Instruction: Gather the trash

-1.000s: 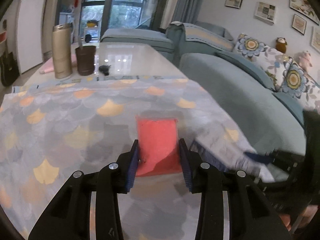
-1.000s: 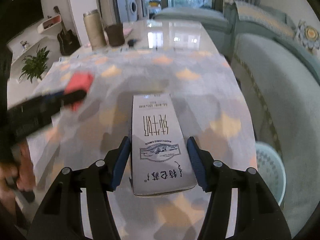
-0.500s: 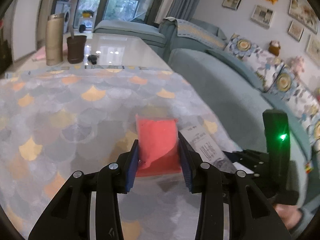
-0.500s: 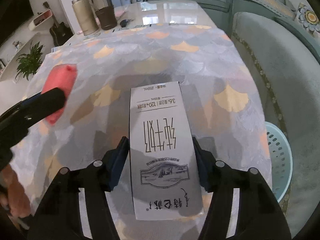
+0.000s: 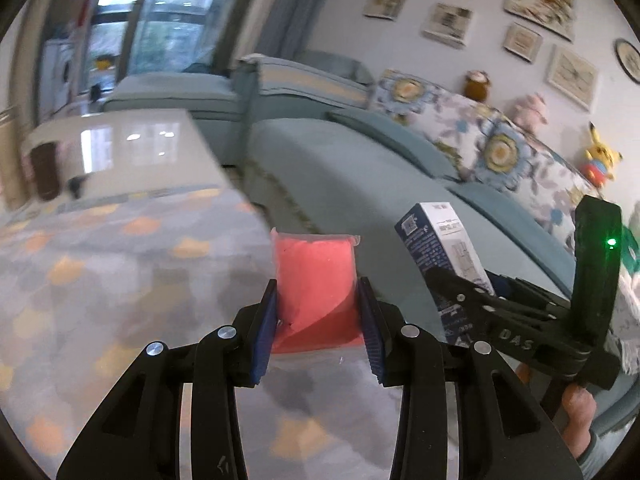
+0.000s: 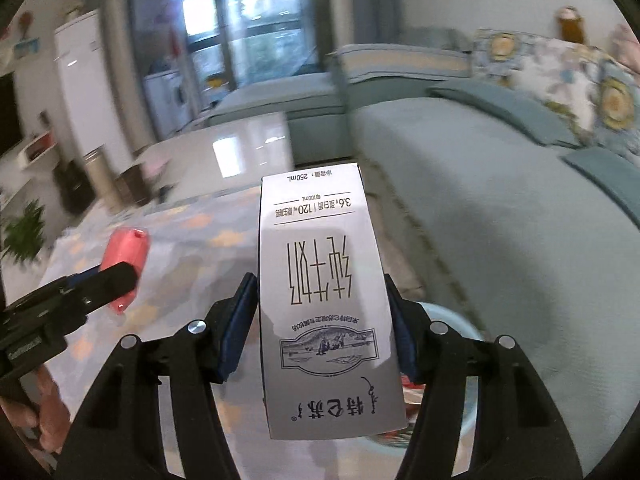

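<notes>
Left gripper (image 5: 318, 320): clamped on red packet (image 5: 314, 280), held above patterned tablecloth (image 5: 120, 280) | Right gripper (image 6: 318, 320): clamped on milk carton (image 6: 324, 300), held beside tablecloth edge, above pale blue basket (image 6: 460, 320)

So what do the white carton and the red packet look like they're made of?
Milk carton: likely coated paperboard, judging by its crisp folded edges and smooth printed faces. Red packet: apparently thin matte plastic film, with a sealed top edge and soft creases where the left gripper pinches it.
</notes>
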`<state>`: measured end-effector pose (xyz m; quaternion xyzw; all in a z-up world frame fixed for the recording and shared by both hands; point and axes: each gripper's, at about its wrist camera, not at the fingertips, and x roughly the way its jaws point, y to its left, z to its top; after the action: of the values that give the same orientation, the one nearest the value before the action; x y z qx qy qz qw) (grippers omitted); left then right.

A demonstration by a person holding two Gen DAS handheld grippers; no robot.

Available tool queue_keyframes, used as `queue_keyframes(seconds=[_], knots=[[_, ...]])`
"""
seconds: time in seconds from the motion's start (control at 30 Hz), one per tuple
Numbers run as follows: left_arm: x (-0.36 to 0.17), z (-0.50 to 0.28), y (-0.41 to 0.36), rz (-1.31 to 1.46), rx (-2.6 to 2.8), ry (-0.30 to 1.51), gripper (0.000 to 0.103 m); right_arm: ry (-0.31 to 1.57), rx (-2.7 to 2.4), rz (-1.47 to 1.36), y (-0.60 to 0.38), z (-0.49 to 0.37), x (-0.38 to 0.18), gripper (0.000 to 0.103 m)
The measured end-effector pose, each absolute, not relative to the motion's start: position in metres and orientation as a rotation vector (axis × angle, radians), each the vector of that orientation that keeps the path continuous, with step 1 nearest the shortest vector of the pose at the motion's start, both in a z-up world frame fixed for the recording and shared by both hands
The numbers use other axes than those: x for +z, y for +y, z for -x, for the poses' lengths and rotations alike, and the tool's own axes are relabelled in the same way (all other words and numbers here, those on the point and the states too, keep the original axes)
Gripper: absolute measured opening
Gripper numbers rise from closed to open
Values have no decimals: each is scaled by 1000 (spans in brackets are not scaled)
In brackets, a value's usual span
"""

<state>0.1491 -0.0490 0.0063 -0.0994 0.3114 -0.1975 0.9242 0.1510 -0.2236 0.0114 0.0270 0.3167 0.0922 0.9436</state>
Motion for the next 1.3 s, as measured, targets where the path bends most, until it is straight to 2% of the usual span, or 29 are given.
queue_keyframes(seconds=[0.27,0.4,0.43,0.5,0.57,0.67,0.77,0.9,1.03,1.3], knots=[[-46,-178,-157,163,-506,740,37,818,0,-230,-333,-174,-58,57],[-70,-191,-176,184,-516,791,38,924,-53,-316,-363,-186,-103,58],[-74,-192,-176,193,-520,795,39,938,-57,-330,-367,-187,-110,58],[-78,-193,-177,203,-519,800,58,957,-65,-357,-373,-190,-120,59],[-78,-191,-173,199,-500,780,63,973,-71,-380,-378,-192,-130,59],[-76,-191,-166,196,-487,774,64,971,-81,-379,-373,-197,-131,59],[-71,-187,-157,203,-471,758,70,963,-74,-374,-367,-194,-126,59],[-61,-177,-150,198,-456,733,73,942,-63,-354,-366,-188,-114,59],[-38,-154,-143,166,-442,663,79,903,-32,-320,-353,-172,-88,59],[2,-93,-117,162,-401,554,81,771,-15,-206,-320,-123,-16,61]])
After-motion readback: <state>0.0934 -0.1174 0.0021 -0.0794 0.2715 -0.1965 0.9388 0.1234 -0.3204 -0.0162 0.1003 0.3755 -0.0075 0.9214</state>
